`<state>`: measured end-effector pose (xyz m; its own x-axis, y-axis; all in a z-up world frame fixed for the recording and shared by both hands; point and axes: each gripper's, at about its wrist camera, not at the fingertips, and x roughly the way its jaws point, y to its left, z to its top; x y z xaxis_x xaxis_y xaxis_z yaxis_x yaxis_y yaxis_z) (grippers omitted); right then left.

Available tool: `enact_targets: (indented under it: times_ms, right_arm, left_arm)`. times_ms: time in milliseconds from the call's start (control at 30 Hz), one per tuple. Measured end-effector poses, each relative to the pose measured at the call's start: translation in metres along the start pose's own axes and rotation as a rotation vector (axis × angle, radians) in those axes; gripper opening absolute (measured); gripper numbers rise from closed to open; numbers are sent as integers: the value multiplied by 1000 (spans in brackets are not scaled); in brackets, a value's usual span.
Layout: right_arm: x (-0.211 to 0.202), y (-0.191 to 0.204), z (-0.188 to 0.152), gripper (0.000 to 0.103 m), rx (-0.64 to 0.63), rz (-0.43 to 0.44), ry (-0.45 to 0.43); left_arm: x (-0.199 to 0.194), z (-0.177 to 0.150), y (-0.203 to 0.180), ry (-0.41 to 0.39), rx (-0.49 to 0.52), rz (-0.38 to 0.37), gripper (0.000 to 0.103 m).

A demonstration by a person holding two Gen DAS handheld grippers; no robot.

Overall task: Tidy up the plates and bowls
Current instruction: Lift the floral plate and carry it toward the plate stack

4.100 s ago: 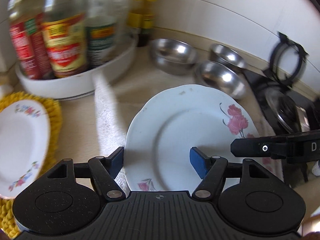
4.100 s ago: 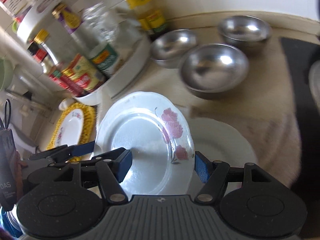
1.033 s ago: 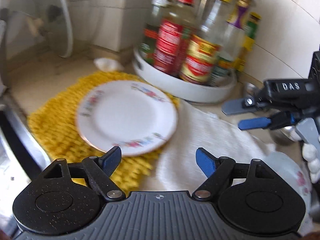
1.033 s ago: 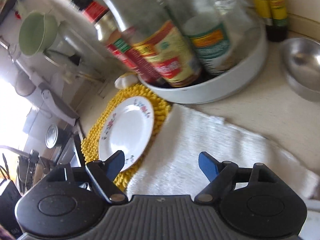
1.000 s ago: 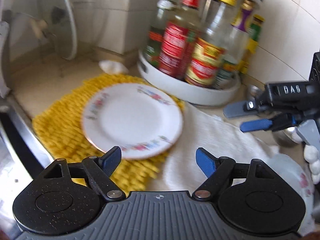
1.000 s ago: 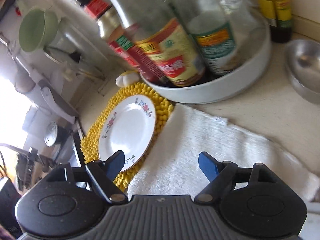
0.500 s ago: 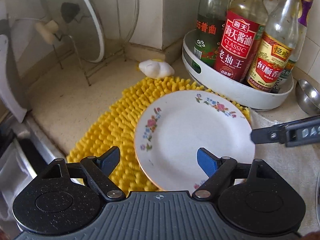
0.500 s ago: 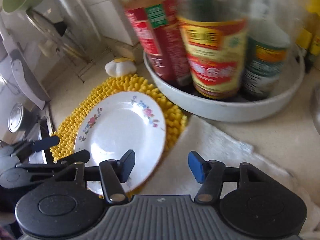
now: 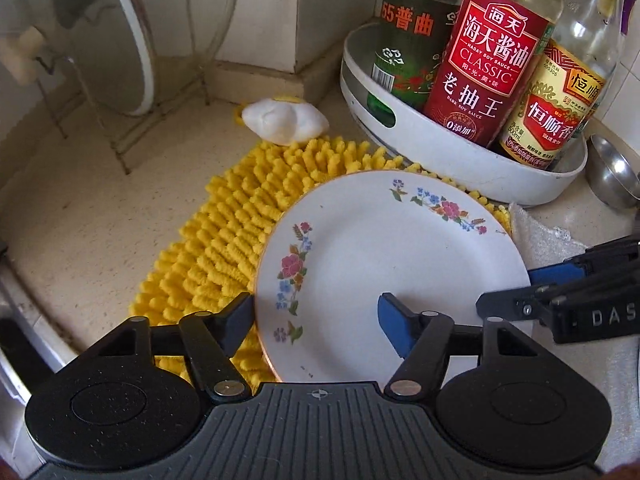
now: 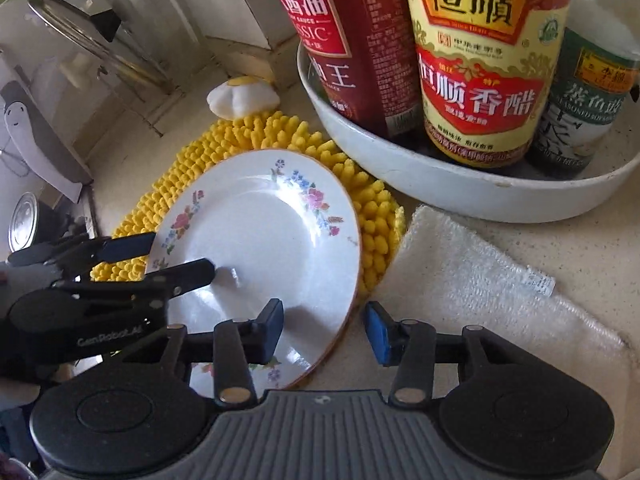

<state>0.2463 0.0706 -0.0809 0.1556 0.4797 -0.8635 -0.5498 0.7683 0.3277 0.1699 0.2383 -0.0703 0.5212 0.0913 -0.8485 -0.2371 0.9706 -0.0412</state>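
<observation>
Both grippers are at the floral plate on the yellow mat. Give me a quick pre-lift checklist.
1. left gripper open and straddling the floral plate rim: ok.
2. right gripper open and straddling the opposite rim: ok.
3. Either gripper closed on the plate: not ok.
4. Plate bare, nothing stacked on it: ok.
5. Plate apart from the white condiment tray: ok.
6. Plate lying flat on the yellow mat: cannot tell.

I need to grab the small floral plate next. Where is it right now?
The floral plate lies on the yellow mat, just in front of the white bottle tray, with both grippers' open jaws straddling its opposite rims.
</observation>
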Motion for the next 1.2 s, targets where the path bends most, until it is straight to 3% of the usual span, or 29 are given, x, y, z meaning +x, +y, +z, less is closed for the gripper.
enact_targets:
  times_ms: [367, 533, 633, 833, 967, 1200]
  right_arm:
    - [0, 3, 0, 62, -1, -8, 6]
    - [-2, 4, -6, 62, -13, 3, 8]
    - [-8, 4, -12, 51, 4, 32, 11]
    - [-21, 12, -20, 50, 4, 11, -19]
    - [-37, 7, -29, 50, 44, 20, -48]
    - [-32, -17, -38, 50, 128, -17, -22]
  left_arm:
    - [11, 3, -4, 1, 2, -48, 89]
    - [12, 1, -6, -14, 15, -50, 89]
    - [9, 1, -1, -18, 16, -60, 84]
    - [-1, 0, 6, -33, -7, -64, 75]
    - [-13, -6, 5, -37, -7, -103, 76]
    - [-3, -13, -4, -3, 36, -145, 75]
